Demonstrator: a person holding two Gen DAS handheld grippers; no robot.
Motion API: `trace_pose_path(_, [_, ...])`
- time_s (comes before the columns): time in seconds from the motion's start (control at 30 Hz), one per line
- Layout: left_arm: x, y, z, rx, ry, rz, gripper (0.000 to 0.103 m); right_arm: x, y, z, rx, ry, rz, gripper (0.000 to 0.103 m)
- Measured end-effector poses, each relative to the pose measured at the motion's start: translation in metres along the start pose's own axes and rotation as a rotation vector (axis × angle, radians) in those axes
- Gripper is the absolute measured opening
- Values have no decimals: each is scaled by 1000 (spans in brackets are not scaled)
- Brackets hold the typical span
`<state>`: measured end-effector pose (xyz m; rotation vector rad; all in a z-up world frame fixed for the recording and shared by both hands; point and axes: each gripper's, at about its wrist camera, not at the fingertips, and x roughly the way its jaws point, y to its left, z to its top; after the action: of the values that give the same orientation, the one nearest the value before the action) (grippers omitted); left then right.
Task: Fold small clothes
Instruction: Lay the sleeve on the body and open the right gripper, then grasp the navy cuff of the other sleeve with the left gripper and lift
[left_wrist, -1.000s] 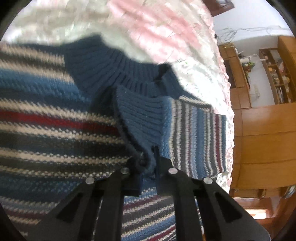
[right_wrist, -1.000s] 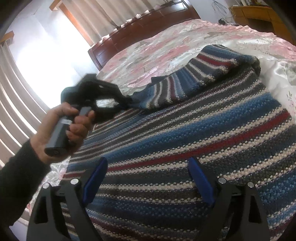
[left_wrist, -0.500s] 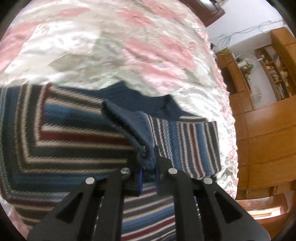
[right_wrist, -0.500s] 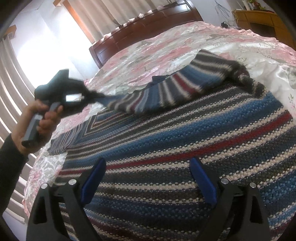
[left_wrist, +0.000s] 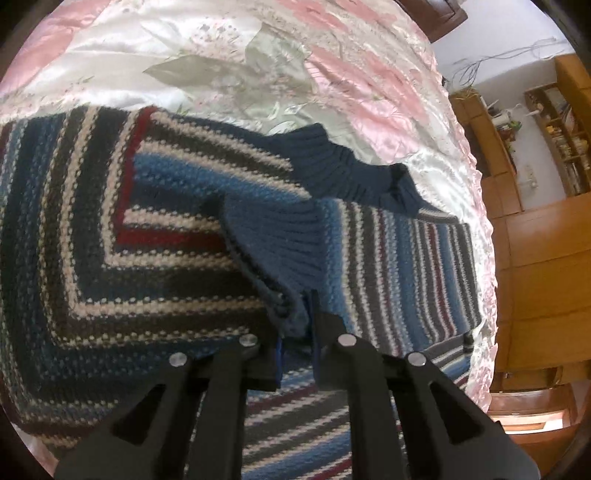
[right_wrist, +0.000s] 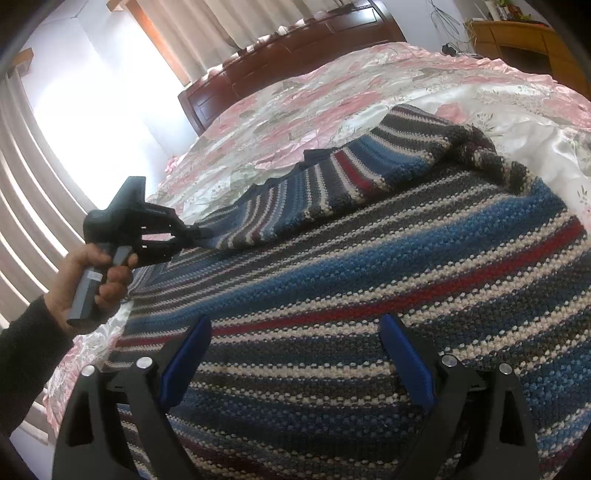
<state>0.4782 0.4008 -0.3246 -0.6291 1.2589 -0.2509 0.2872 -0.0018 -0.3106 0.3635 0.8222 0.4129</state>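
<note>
Left wrist view
- Sweater (left_wrist: 110, 236): striped knit in blue, grey, cream and dark red, spread flat on the bed; its stripes meet in a chevron at the left.
- Collar (left_wrist: 343, 173): dark blue ribbed band at the sweater's far edge, against the bedspread.
- Sleeve (left_wrist: 399, 266): folded across the sweater's body, stripes running crosswise to those beneath; it lies to the right of the chevron.
- Cuff (left_wrist: 280, 236): blue ribbed end of the sleeve, lifted slightly off the sweater.
- Left gripper (left_wrist: 297, 325): black fingers pressed together on the cuff's edge, pinching the knit between them.
- Bedspread (left_wrist: 229, 62): shiny pink and white floral satin, beyond the collar.
- Cabinets (left_wrist: 543, 258): orange wood, past the bed's right edge.

Right wrist view
- Right gripper (right_wrist: 295, 365): low over the sweater's (right_wrist: 369, 288) near part; blue-padded fingers spread wide, nothing between them. Whether the tips touch the knit cannot be told.
- Left gripper (right_wrist: 192, 234): at the sweater's left side, clamped on the sleeve (right_wrist: 332, 184) end.
- Hand (right_wrist: 92, 277): wrapped around the left gripper's handle, dark cuffed arm behind it.
- Sleeve: stretched from the far shoulder down to the clamped end, raised above the sweater's body.
- Headboard (right_wrist: 295, 48): dark wood, at the bed's far end beyond the sweater.
- Curtains (right_wrist: 207, 26): beige, behind the headboard, beside a bright window.
</note>
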Motion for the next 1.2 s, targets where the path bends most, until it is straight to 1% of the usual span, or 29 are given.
trace_pose_path(0.03, [1, 2, -1, -2, 5, 8, 16, 0, -1, 0, 1, -1, 0, 94])
trace_pose_path(0.07, [0, 4, -3, 0, 8, 21, 26, 0, -1, 0, 0, -1, 1, 94])
trace_pose_path(0.1, [-3, 5, -6, 5, 0, 44, 32, 0, -1, 0, -1, -2, 2, 94])
trace_pose_path(0.17, [-11, 6, -8, 7, -29, 67, 55, 0, -1, -1, -2, -8, 8, 94])
trace_pose_path(0.2, [-18, 6, -10, 4, -47, 62, 60, 0, -1, -1, -1, -10, 12, 94])
trace_pose_path(0.27, [-33, 9, -17, -17, -82, 44, 75, -4, 0, 0, -2, -11, 24, 93])
trace_pose_path(0.3, [-40, 10, -20, -30, -94, 26, 78, -6, 2, 2, -11, -5, 28, 92])
trace_pose_path(0.37, [-54, 14, -28, -45, -126, -7, 92, -15, 14, 11, -49, -12, 42, 92])
trace_pose_path(0.4, [-60, 14, -33, -44, -143, -13, 92, -17, 22, 20, -56, -14, 40, 91])
trace_pose_path(0.47, [-76, 20, -45, -46, -180, -31, 95, -8, 39, 37, -78, 15, 46, 85])
trace_pose_path(0.53, [-88, 28, -58, -59, -203, -67, 96, 11, 63, 58, -129, 48, 44, 70])
trace_pose_path(0.57, [-94, 33, -67, -65, -209, -87, 96, 26, 77, 70, -159, 65, 42, 66])
trace_pose_path(0.6, [-101, 37, -73, -68, -215, -99, 96, 37, 86, 76, -179, 78, 34, 58])
trace_pose_path(0.63, [-110, 45, -82, -71, -228, -104, 96, 57, 99, 84, -209, 110, 17, 50])
trace_pose_path(0.7, [-123, 55, -92, -75, -245, -105, 97, 101, 119, 92, -256, 187, -18, 41])
trace_pose_path(0.73, [-134, 66, -96, -85, -253, -106, 97, 116, 125, 92, -273, 211, -34, 38])
trace_pose_path(0.8, [-159, 94, -102, -129, -279, -131, 97, 154, 140, 87, -324, 269, -67, 30])
trace_pose_path(0.83, [-172, 109, -103, -152, -295, -134, 98, 165, 143, 81, -339, 286, -85, 30])
trace_pose_path(0.9, [-193, 133, -104, -177, -328, -110, 98, 189, 149, 72, -364, 323, -127, 30])
trace_pose_path(0.97, [-216, 161, -105, -205, -363, -91, 99, 203, 152, 63, -387, 340, -158, 31])
trace_pose_path(1.0, [-222, 169, -105, -221, -372, -97, 99, 207, 157, 58, -419, 336, -179, 34])
trace_pose_path(1.03, [-229, 180, -104, -242, -381, -112, 99, 209, 161, 55, -441, 337, -188, 41])
trace_pose_path(1.1, [-240, 202, -102, -292, -398, -155, 99, 209, 172, 48, -489, 334, -187, 47])
trace_pose_path(1.13, [-246, 210, -100, -311, -408, -171, 99, 208, 174, 48, -498, 331, -188, 46])
trace_pose_path(1.2, [-266, 234, -96, -369, -462, -204, 99, 201, 175, 54, -470, 316, -159, 44])
